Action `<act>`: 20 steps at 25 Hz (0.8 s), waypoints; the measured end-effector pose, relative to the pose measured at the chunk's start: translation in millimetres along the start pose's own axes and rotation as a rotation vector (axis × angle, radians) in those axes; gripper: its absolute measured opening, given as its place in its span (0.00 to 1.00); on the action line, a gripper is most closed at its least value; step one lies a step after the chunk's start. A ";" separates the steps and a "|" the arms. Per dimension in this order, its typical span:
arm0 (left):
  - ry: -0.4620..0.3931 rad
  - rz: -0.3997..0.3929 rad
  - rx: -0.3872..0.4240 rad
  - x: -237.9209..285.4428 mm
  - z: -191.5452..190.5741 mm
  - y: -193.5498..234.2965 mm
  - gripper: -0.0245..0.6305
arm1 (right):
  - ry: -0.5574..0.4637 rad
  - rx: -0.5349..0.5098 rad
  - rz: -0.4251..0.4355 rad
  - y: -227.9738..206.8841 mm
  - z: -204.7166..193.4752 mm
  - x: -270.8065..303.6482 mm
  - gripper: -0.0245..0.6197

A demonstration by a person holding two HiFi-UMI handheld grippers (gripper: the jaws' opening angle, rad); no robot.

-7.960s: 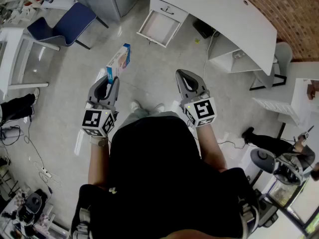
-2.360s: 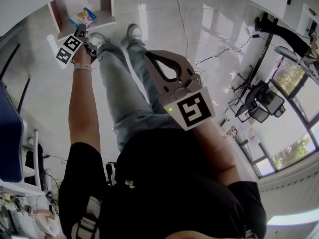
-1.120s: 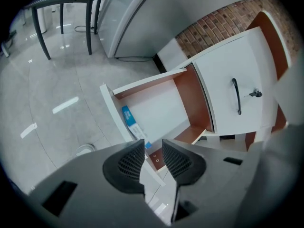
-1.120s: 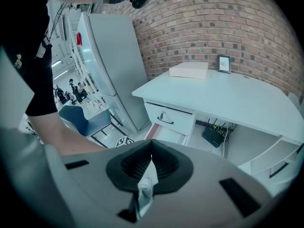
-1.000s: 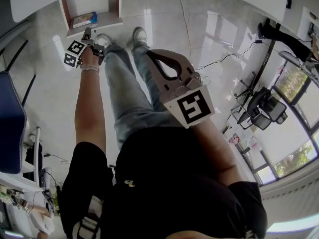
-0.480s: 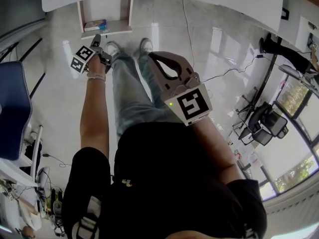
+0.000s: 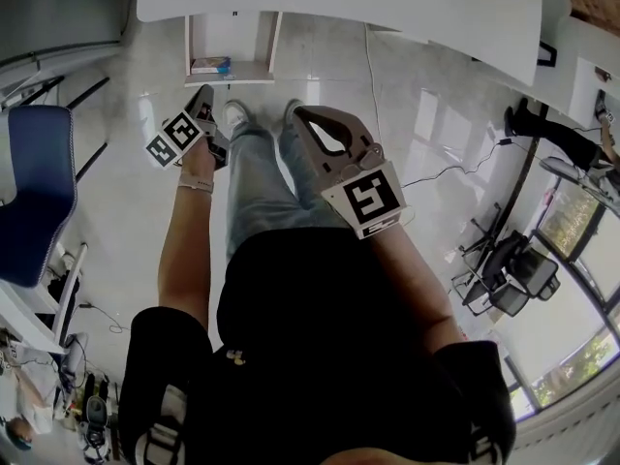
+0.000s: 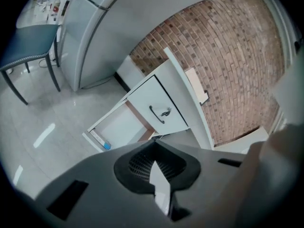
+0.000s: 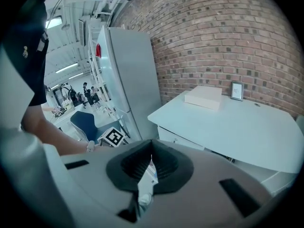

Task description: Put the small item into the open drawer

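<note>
Placement judged complete, with little left to do. Nearest, toward 12 o'clock just above centre in the head view, shows the right gripper (image 7: 295,116) over the legs, jaws pressed together with nothing between them. Farther out at 11 o'clock, finds the left gripper (image 7: 204,93) aimed at the furniture, jaws likewise shut tight and empty. Beyond, also at 11 o'clock, reveals the open white drawer (image 7: 242,42) under the white desk (image 7: 387,8). Places the small white-and-blue box (image 7: 210,65) flat inside, at the drawer's 9 o'clock side, apart from both grippers. Leaves only backing away.
</note>
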State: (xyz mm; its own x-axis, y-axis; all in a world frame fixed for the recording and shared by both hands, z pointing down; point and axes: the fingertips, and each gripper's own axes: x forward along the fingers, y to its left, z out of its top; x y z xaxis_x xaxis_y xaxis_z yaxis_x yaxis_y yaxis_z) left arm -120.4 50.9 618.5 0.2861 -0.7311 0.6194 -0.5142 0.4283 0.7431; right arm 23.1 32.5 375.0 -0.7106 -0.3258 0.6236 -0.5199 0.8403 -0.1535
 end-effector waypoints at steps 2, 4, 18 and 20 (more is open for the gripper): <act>-0.002 -0.033 0.031 -16.3 7.2 -19.3 0.04 | -0.020 -0.009 0.003 3.1 10.6 -3.2 0.06; -0.003 -0.059 0.062 -33.9 13.8 -36.2 0.04 | -0.037 -0.023 0.007 7.3 20.8 -6.6 0.06; -0.092 -0.154 0.516 -155.5 55.1 -158.6 0.04 | -0.164 -0.066 0.042 22.9 72.0 -34.9 0.06; -0.128 -0.154 0.592 -173.8 62.0 -173.1 0.04 | -0.190 -0.080 0.052 27.5 79.5 -40.1 0.06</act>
State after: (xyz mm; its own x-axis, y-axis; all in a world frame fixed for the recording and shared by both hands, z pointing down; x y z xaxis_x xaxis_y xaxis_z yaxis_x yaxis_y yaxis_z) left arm -131.3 70.9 366.5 0.3121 -0.8349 0.4535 -0.8461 -0.0272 0.5323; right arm -0.4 34.3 284.9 -0.8160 -0.3506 0.4597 -0.4463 0.8874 -0.1154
